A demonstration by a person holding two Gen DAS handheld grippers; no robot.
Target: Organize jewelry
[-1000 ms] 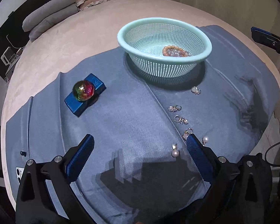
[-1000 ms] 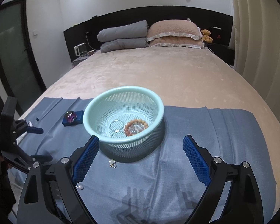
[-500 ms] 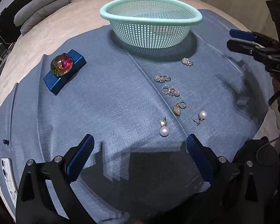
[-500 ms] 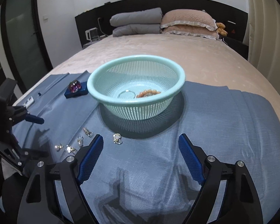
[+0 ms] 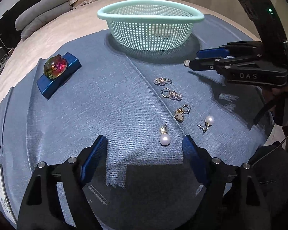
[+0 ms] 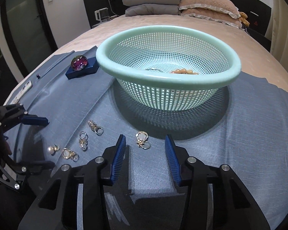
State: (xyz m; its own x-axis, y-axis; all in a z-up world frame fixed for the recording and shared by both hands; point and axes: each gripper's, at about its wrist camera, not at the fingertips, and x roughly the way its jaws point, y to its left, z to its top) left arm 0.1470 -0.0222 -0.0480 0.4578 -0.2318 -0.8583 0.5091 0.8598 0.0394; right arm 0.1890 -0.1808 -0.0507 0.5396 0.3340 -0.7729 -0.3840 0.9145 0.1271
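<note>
Closing right tongs [image 6: 145, 143] straddle earring [image 6: 142, 139] near basket [image 6: 169, 80]

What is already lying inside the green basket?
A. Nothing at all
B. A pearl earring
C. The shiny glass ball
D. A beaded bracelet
D. In the right wrist view a beaded bracelet lies on the bottom of the green basket, while the pearl earrings are out on the blue cloth.

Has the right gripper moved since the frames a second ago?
Yes. The right gripper has come down toward the blue cloth, its closing jaws now framing an earring before the basket.
</note>
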